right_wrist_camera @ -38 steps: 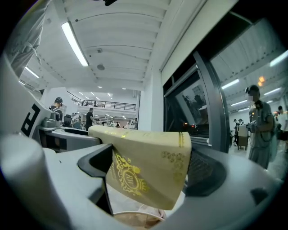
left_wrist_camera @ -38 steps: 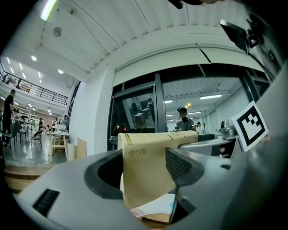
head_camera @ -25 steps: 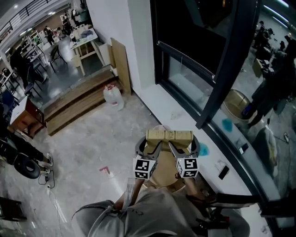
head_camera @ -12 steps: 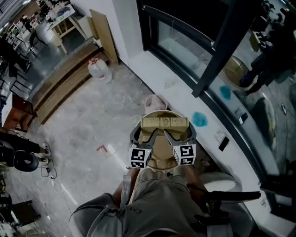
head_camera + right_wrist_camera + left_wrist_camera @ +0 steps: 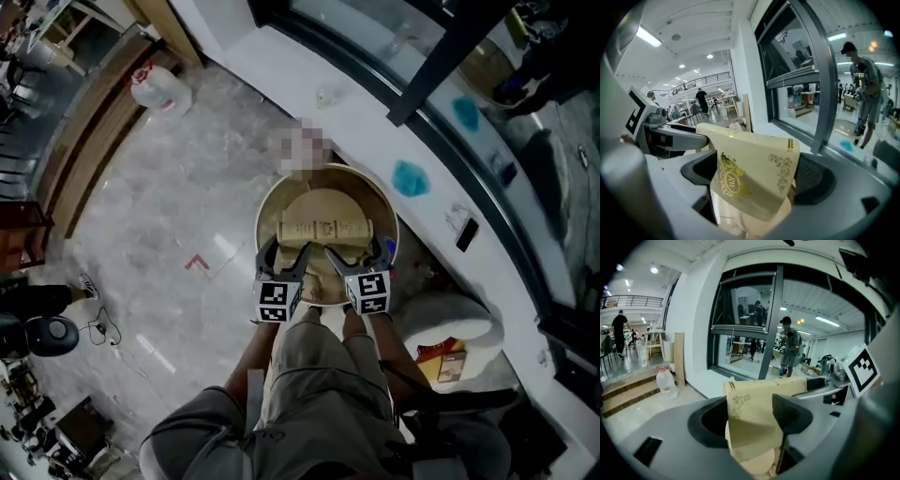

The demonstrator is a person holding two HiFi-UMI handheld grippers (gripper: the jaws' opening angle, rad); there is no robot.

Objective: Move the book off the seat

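from the head view i could not tell whether the book [image 5: 326,228] touched the round seat [image 5: 281,192] or hung just above it. my own arms and the marker cubes covered the seat's near edge. in both claw views the claw bodies cut off the lower part of the book, and only a pale curve of seat showed beneath it. the one container i saw was a clear plastic jug [image 5: 155,89] on the floor [image 5: 187,187] by the wooden step [image 5: 94,122], well apart from the seat; what it held i could not make out. the left claw [image 5: 752,420] was clamped on one end of the book and the right claw [image 5: 757,180] on the other, each with its jaws held partway apart by the cream cover between them. the book lay crosswise over the middle of the seat.
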